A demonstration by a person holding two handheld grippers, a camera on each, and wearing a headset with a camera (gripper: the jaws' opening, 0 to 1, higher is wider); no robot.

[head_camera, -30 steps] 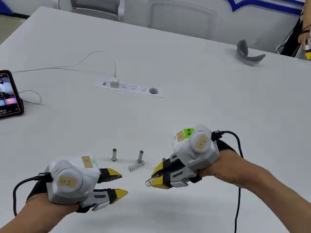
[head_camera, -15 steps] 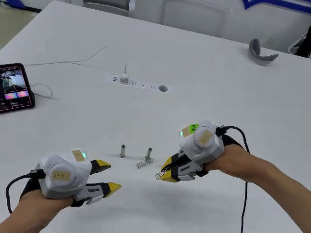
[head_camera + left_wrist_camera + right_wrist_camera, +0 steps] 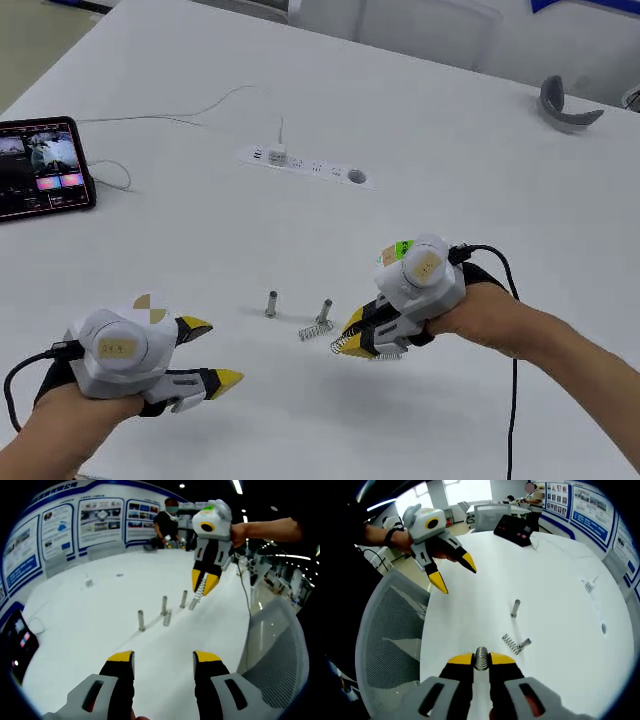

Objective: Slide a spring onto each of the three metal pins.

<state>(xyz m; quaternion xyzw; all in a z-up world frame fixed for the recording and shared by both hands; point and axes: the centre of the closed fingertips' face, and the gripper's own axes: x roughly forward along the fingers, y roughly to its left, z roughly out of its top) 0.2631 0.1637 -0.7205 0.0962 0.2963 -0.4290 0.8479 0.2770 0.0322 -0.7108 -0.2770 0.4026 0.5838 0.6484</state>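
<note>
Closer to the short upright steel pin (image 3: 324,310) ahead of its jaws, the right gripper (image 3: 352,337) pinches a thin coiled wire spring (image 3: 480,656), whose bore should sit squarely over the pin's tip; the left gripper (image 3: 163,656) gapes wide, empty.

White worktop (image 3: 450,180), surface bare over most of its area. A tablet (image 3: 45,167) lies flat near the left edge, screen lit, with a thin white cable (image 3: 110,175) looped just beside it. A white power strip (image 3: 305,166) lies further back, with one white plug (image 3: 280,155) seated near its left end. A grey curved object (image 3: 568,105) rests at the far right, well apart from the strip. A grey mesh chair (image 3: 277,650) stands at the worktop's edge. Blue-and-white wall posters (image 3: 100,517) hang behind.
</note>
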